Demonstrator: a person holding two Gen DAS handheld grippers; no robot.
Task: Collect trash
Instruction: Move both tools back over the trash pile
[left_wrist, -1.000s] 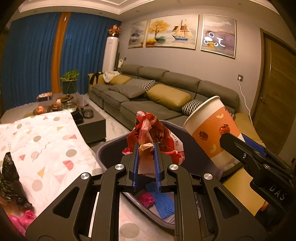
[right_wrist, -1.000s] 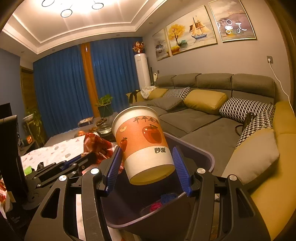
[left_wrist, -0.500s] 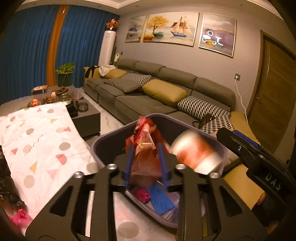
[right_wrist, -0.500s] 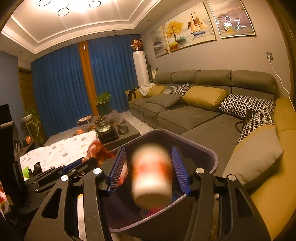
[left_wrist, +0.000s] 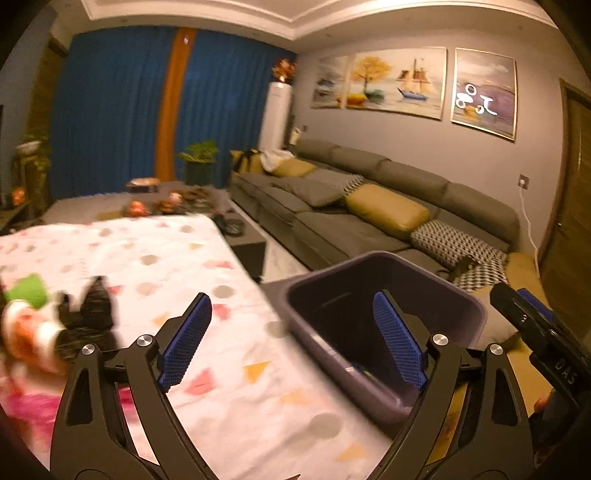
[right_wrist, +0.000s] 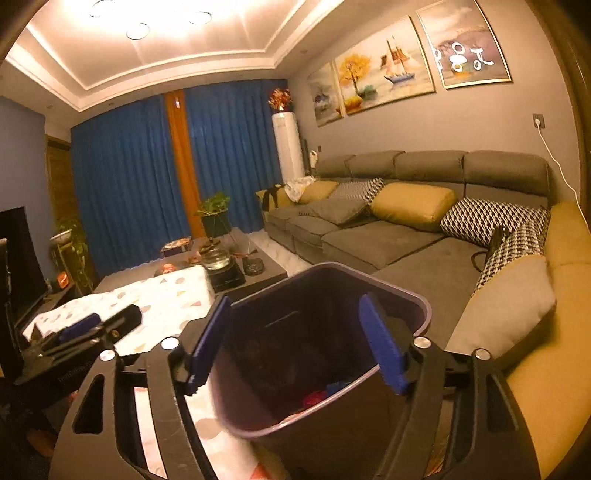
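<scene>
Some scraps (red, blue) in bin

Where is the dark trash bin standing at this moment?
The trash bin stands low in the middle of the right wrist view, beside the table with the patterned cloth on its left and the grey sofa behind it.

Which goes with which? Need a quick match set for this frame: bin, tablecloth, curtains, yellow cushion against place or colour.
Things:
1. bin
2. tablecloth
3. curtains
4. yellow cushion

Descriptions:
A. blue, hanging at the far end of the room
B. on the grey sofa
C. dark purple, scraps at the bottom
D. white with coloured dots and triangles

Pairs: 1-C, 2-D, 3-A, 4-B
</scene>
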